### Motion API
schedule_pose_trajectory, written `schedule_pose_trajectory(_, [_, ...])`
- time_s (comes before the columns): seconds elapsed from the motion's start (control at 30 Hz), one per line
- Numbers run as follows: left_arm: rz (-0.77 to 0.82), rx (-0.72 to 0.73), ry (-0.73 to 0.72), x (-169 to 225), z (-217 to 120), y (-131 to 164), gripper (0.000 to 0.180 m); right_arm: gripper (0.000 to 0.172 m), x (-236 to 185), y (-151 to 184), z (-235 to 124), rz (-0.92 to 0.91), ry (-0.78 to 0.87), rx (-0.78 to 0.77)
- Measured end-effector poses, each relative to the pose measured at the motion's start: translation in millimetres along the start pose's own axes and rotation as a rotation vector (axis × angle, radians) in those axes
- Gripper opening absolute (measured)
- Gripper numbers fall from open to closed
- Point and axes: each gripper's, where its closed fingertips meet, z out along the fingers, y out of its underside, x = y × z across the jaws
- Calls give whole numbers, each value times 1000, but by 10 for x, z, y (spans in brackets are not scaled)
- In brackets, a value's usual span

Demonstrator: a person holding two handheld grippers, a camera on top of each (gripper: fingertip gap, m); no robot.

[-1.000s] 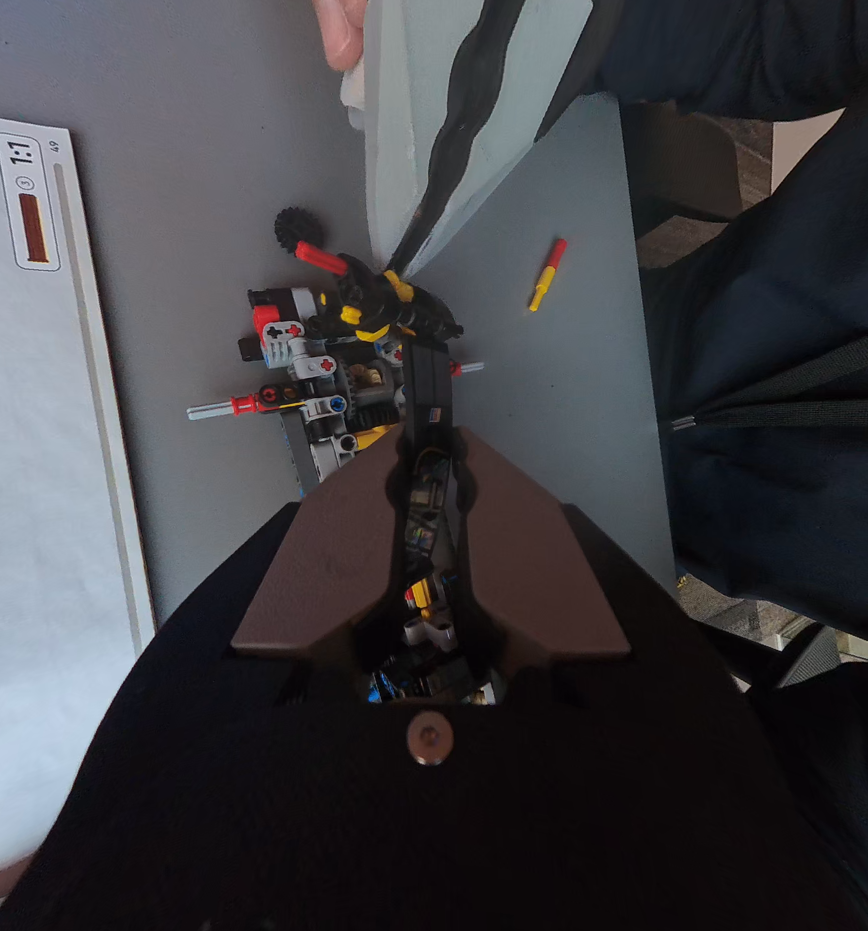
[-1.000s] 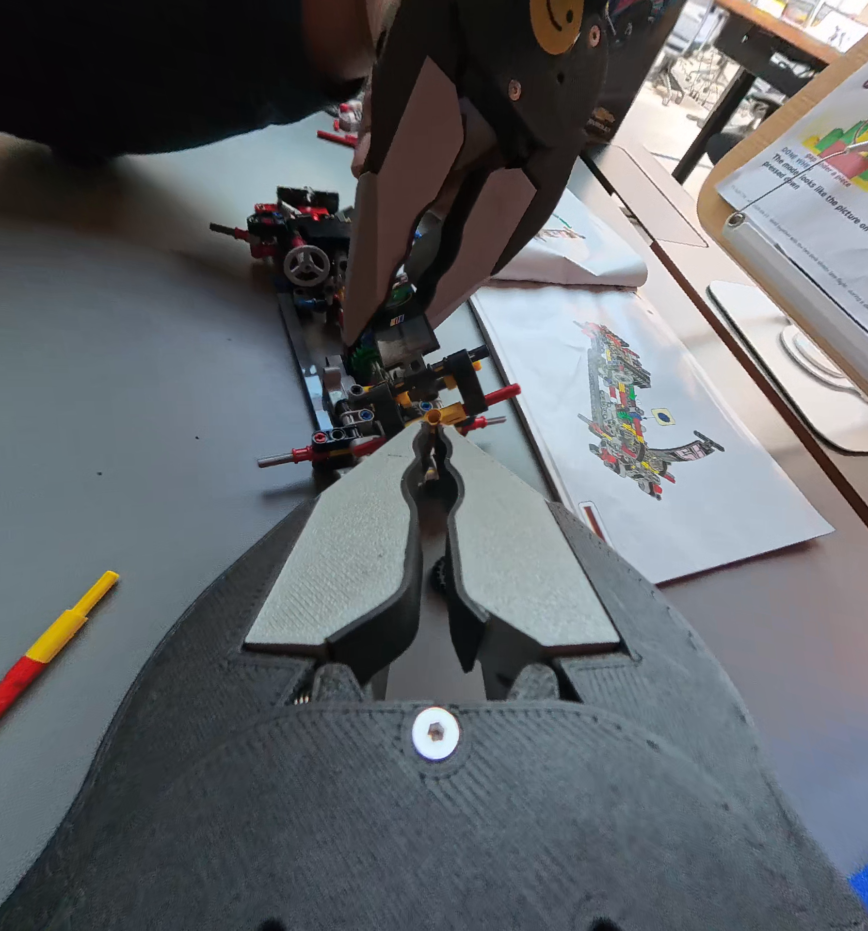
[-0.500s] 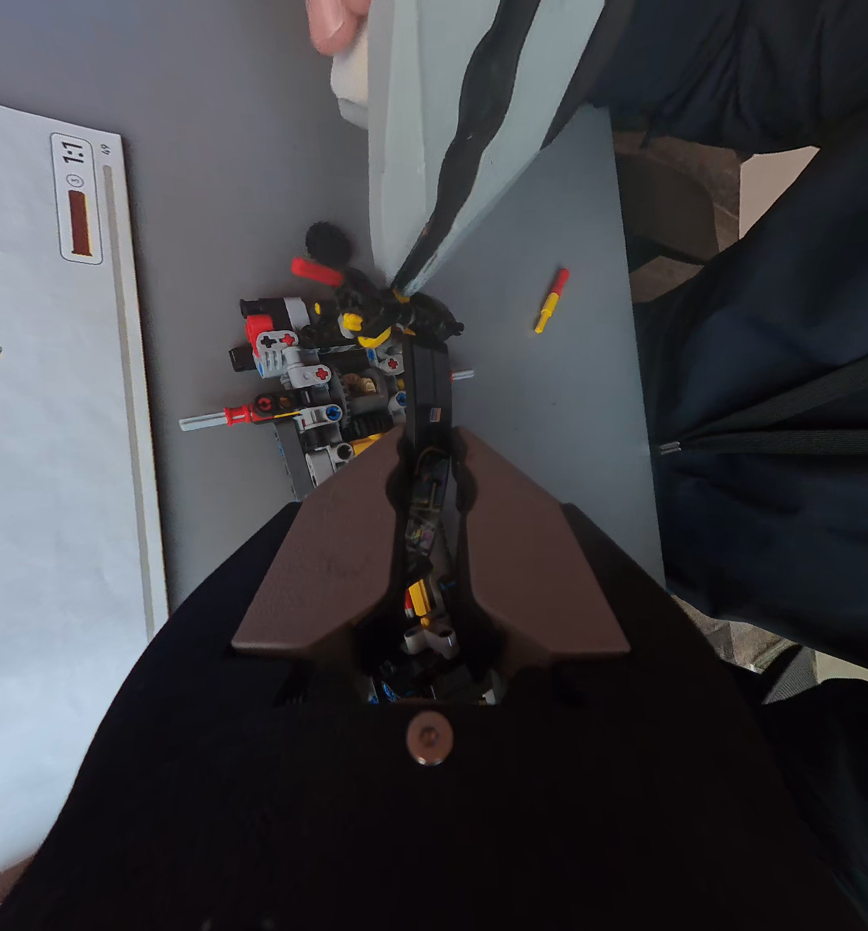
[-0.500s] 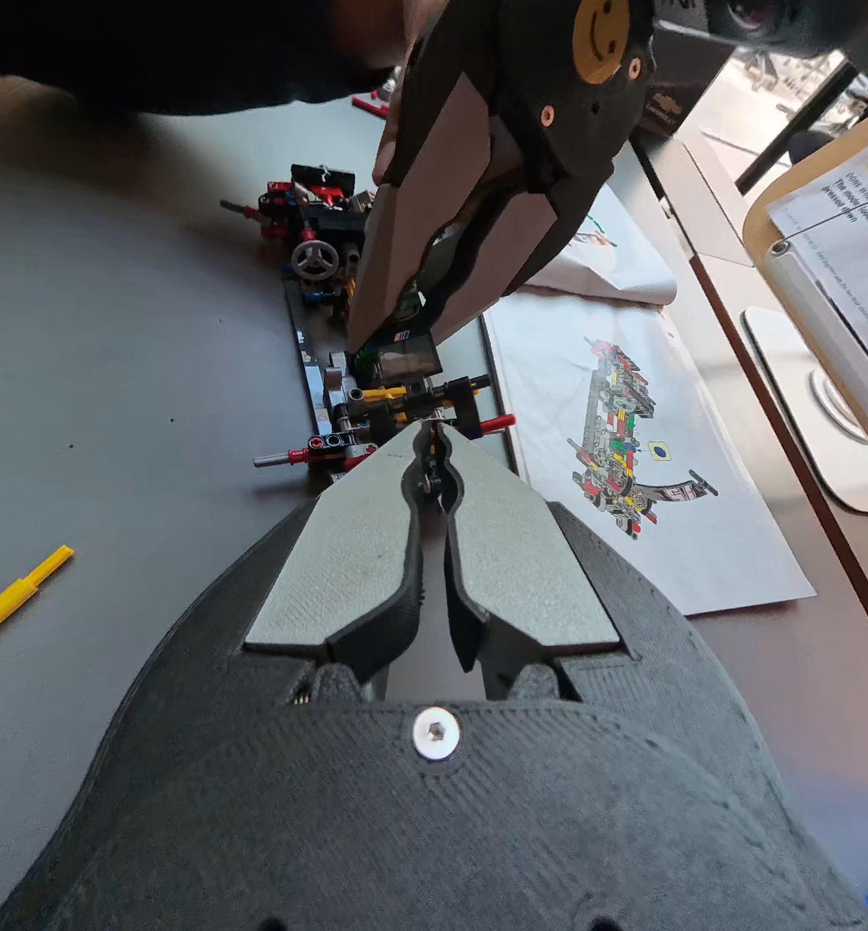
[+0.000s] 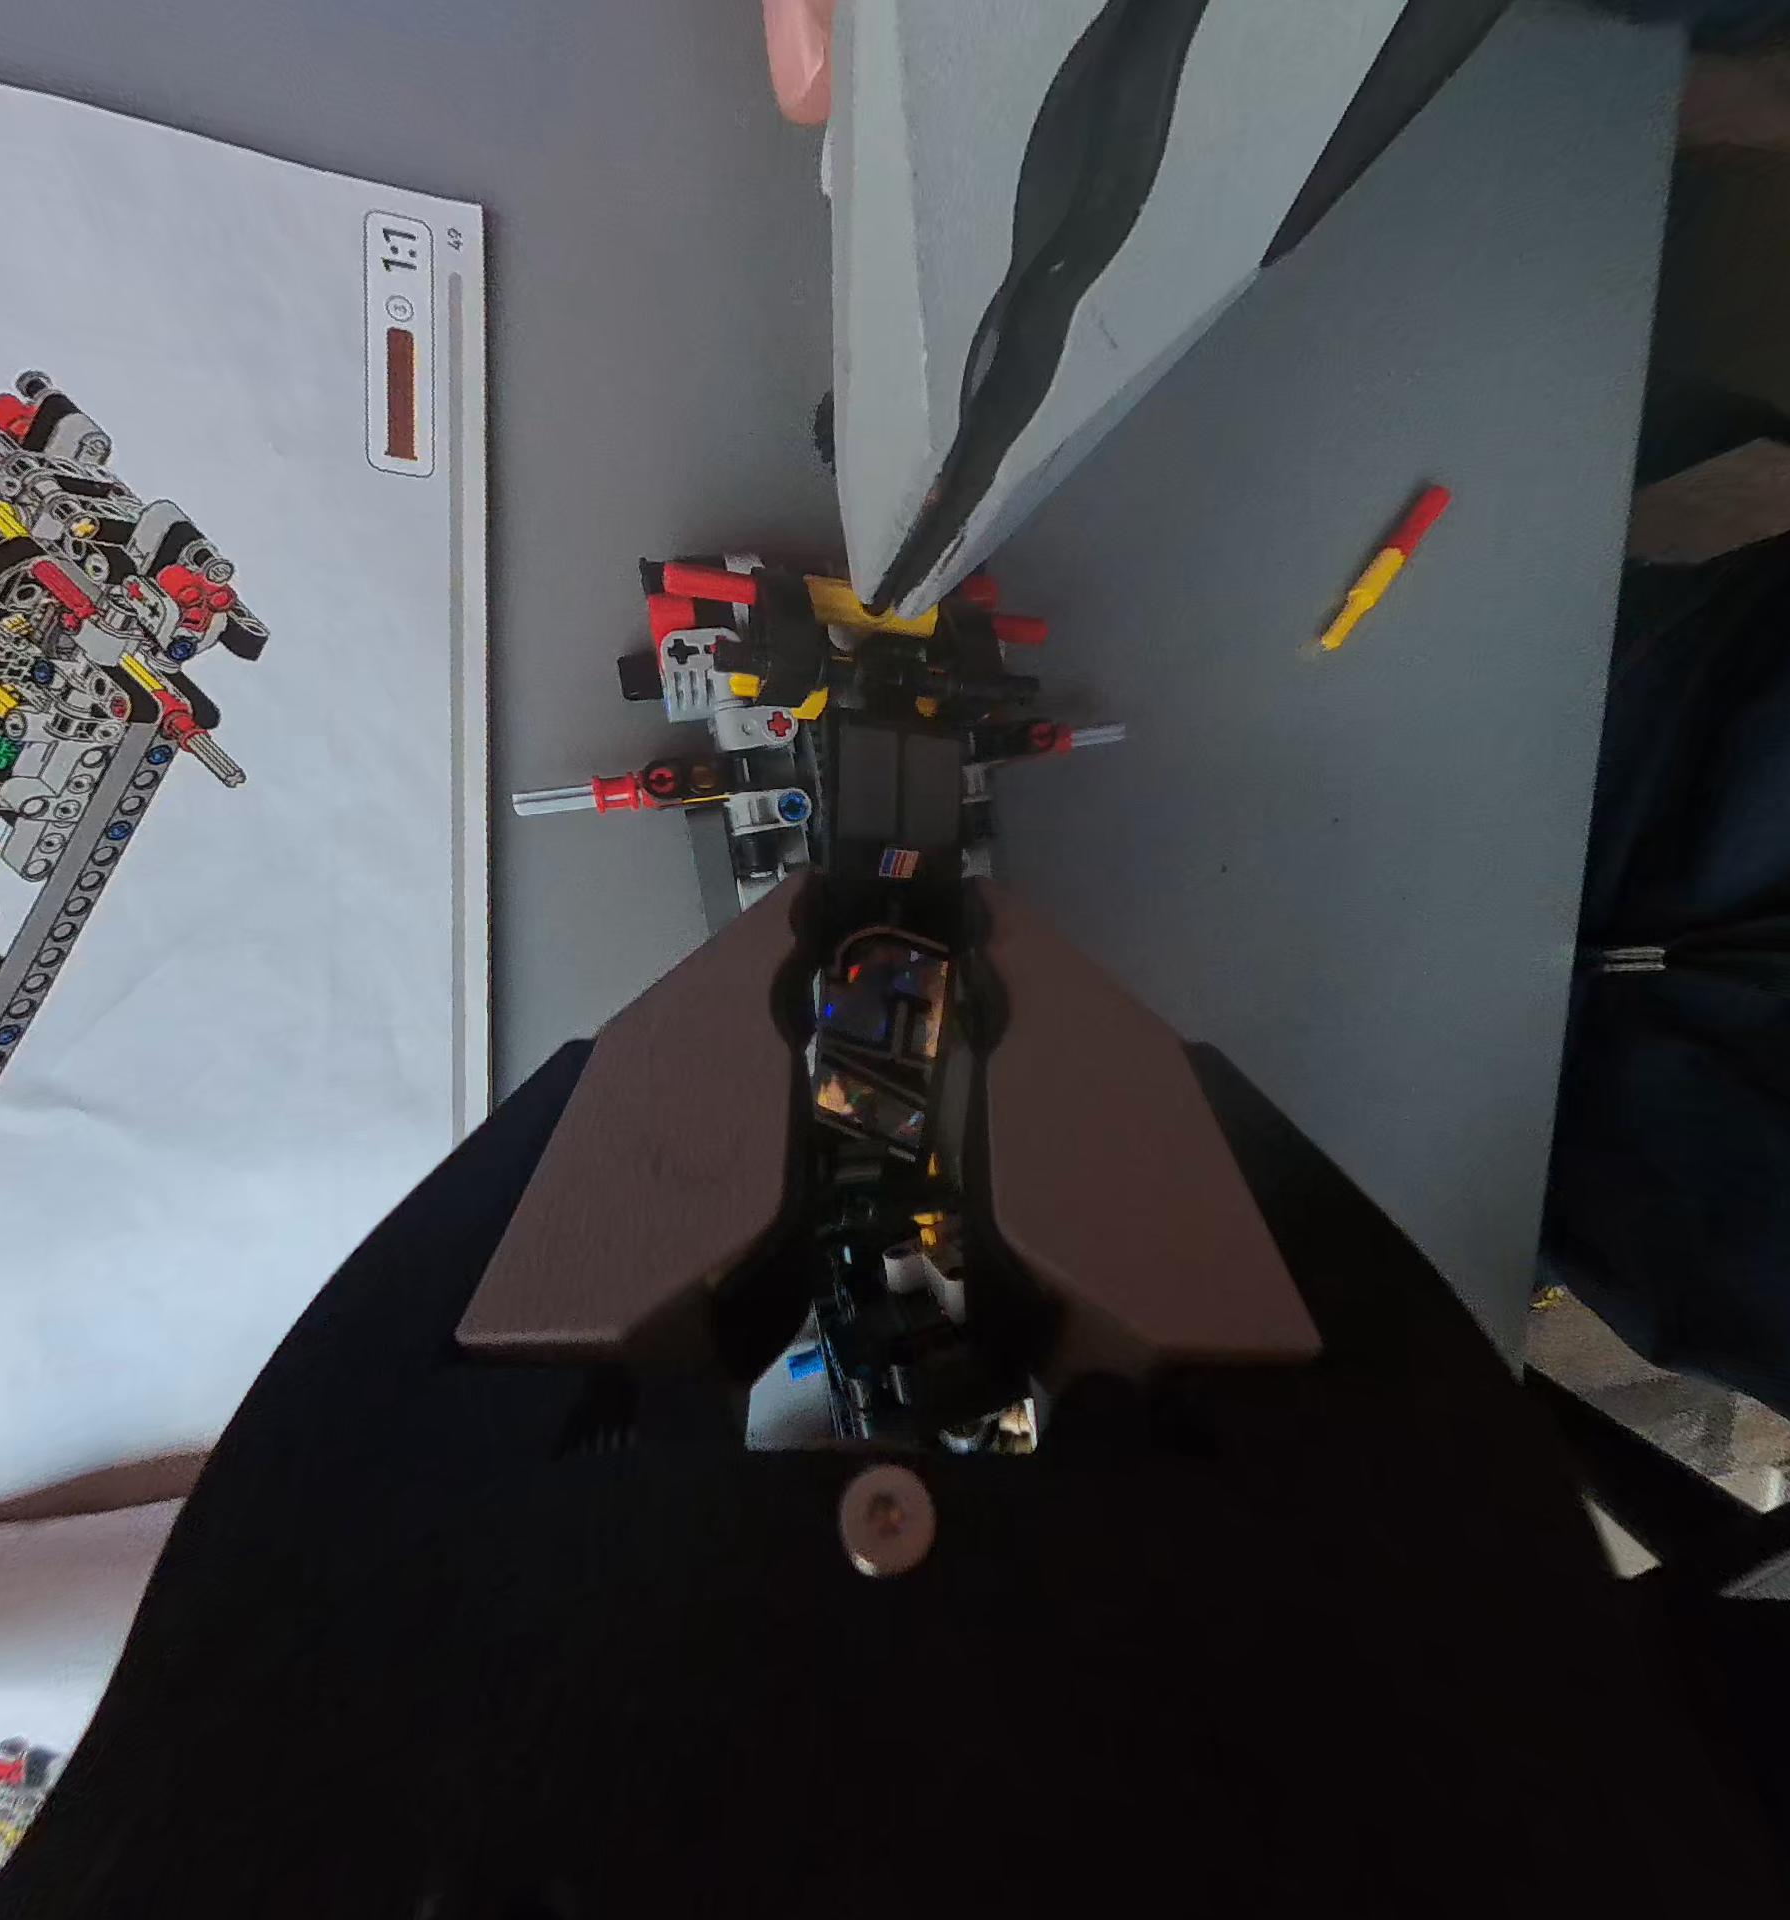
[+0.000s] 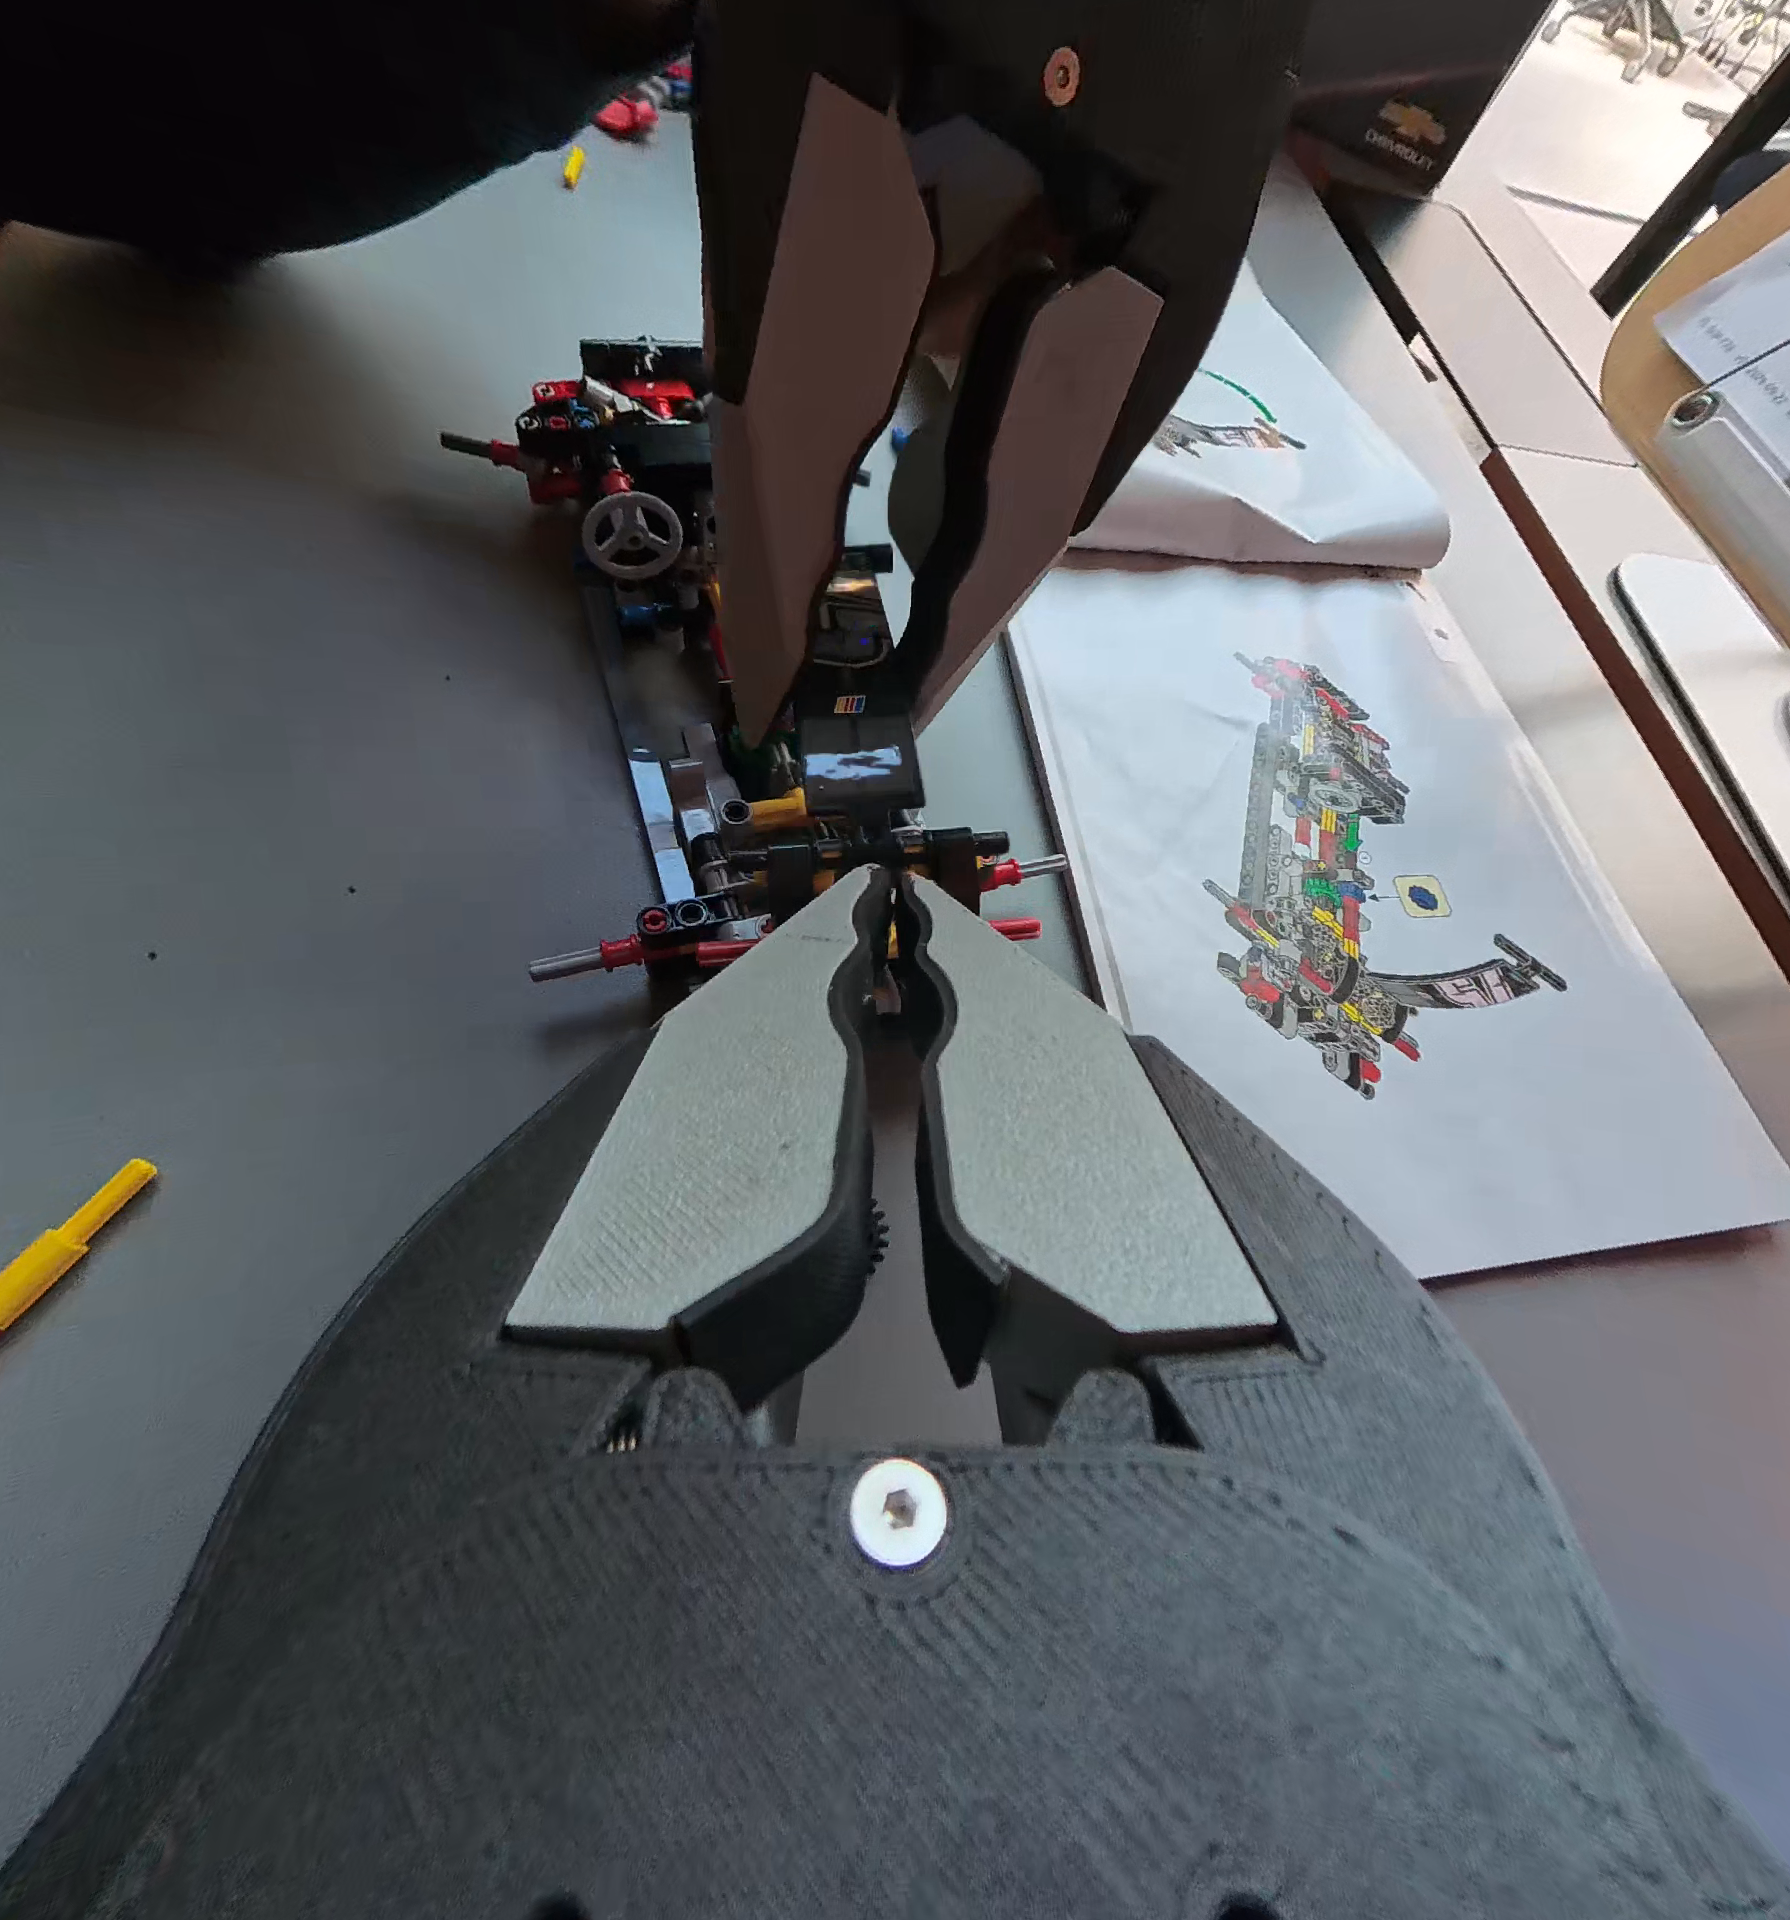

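A toy building-brick car chassis (image 5: pixel 756 727) lies on the grey table (image 5: pixel 1286 935); it also shows in the right wrist view (image 6: pixel 683 831). My left gripper (image 5: pixel 886 894), with brown fingers, is open and straddles the chassis's glossy black panel (image 5: pixel 896 790). The right wrist view shows this gripper (image 6: pixel 839 717) from the front, its fingers apart on either side of the panel (image 6: pixel 860 774). My right gripper (image 6: pixel 891 878), with grey fingers, is shut. Its tips rest at the front end of the chassis against a yellow part (image 5: pixel 849 608). It enters the left wrist view (image 5: pixel 896 603) from above.
An open instruction booklet (image 5: pixel 195 831) lies beside the chassis, also in the right wrist view (image 6: pixel 1390 935). A loose red-and-yellow pin (image 5: pixel 1379 571) lies on the table near its edge. A person in dark clothing (image 5: pixel 1722 831) sits there. A paper stand (image 6: pixel 1753 364) stands at the right. The left gripper's tips are roughly 5 cm from the right gripper's. The loose red-and-yellow pin (image 5: pixel 1379 571) is about equally far from each gripper, around 15 cm. My right wrist view (image 6: pixel 29 1277) looks at it from another angle.
My left gripper's fingers have spread apart and no longer pinch the black panel. The view has shifted so that more of the booklet shows. My right gripper stays shut at the chassis front.
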Motion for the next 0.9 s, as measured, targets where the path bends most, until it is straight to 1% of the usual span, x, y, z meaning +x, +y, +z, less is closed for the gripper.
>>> schedule_pose_trajectory(0.13, [2, -5, -8, 17, 10, -17, 22, 0, 14, 11, -39, 17, -4, 12])
schedule_pose_trajectory(0.2, [-11, 2, -3, 17, 6, -28, 22, 16, 45, 6, -67, 51, 2, 30])
schedule_pose_trajectory(0.33, [-40, 35, 11, 39, -1, -102, 22, 32, -20, -31, -86, 102, -44, 71])
schedule_pose_trajectory(0.37, [-43, 46, 14, 45, -8, -123, 21, 41, -41, -65, -79, 96, -43, 79])
schedule_pose_trajectory(0.4, [-44, 57, 17, 51, -17, -142, 22, 53, -53, -100, -63, 85, -31, 79])
schedule_pose_trajectory(0.5, [-47, 70, 20, 63, -35, -165, 22, 68, -26, -112, 33, 15, 64, 19])
schedule_pose_trajectory(0.53, [-49, 71, 20, 64, -34, -167, 22, 68, -26, -100, 74, -10, 94, -2])
schedule_pose_trajectory(0.6, [-49, 71, 18, 64, -29, -167, 22, 59, -40, -43, 151, -53, 134, -49])
schedule_pose_trajectory(0.67, [-49, 68, 15, 61, -25, -163, 22, 48, -12, -26, 168, -82, 179, -54])
schedule_pose_trajectory(0.73, [-40, 61, 1, 63, -18, -163, 23, 48, 2, -30, 154, -47, 179, -32])
schedule_pose_trajectory(0.8, [-18, 36, -16, 79, 9, -144, 30, 48, 6, -27, 134, -5, 163, -7])
schedule_pose_trajectory(0.83, [-4, 14, -38, 66, 28, -122, 30, 48, 8, -21, 124, -2, 162, -2])
schedule_pose_trajectory(0.87, [13, -7, -77, 27, 38, -107, 23, 49, 9, -15, 114, -4, 163, -2])
schedule_pose_trajectory(0.9, [27, -17, -100, 11, 40, -109, 23, 49, 8, -12, 108, -5, 165, -2])
